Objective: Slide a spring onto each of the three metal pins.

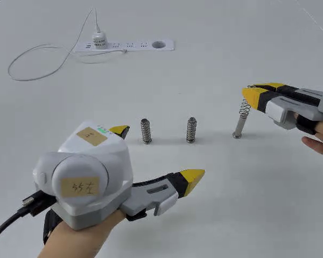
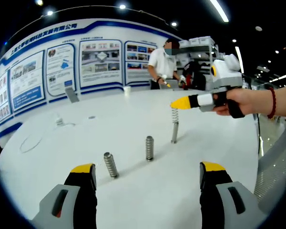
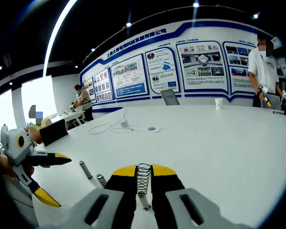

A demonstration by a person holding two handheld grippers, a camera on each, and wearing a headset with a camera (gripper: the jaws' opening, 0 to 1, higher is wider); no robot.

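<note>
White table (image 1: 231, 215), three upright metal pins (image 1: 191, 130), white power strip (image 1: 126, 46), looped cable (image 1: 9, 70)

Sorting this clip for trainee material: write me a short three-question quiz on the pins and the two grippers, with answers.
1. True or false: the left gripper has its jaws closed.
2. Which pins are already done? A: left pin only. B: left pin and middle pin. C: all three.
3. Fill in: the right gripper pinches a ___ at the top of the right pin.
Key: 1 false; 2 B; 3 spring.
</note>
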